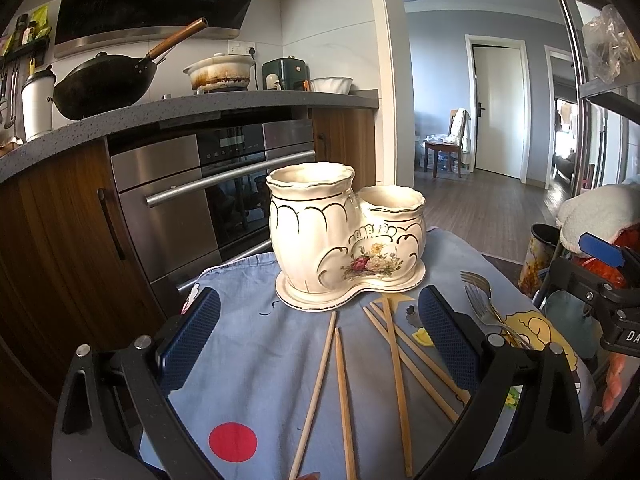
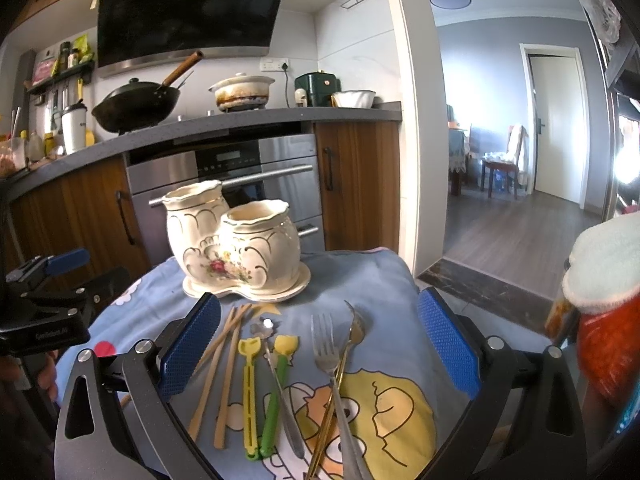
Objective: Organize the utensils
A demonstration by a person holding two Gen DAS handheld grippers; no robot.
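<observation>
A cream ceramic two-pot utensil holder (image 1: pixel 344 236) with gold trim and painted flowers stands on a blue cartoon cloth (image 1: pixel 260 360); both pots look empty. Several wooden chopsticks (image 1: pixel 340 396) lie loose in front of it. My left gripper (image 1: pixel 320 336) is open and empty above them. In the right wrist view the holder (image 2: pixel 240 244) stands behind forks (image 2: pixel 326 356), a small spoon (image 2: pixel 276 372), yellow-green plastic tongs (image 2: pixel 250 392) and chopsticks (image 2: pixel 224 364). My right gripper (image 2: pixel 320 340) is open and empty above these.
The small cloth-covered table drops off on all sides. A kitchen counter (image 1: pixel 180 108) with a wok (image 1: pixel 104 80), a pot and an oven (image 1: pixel 224 184) stands behind. A soft white and orange object (image 2: pixel 608 300) sits at the right.
</observation>
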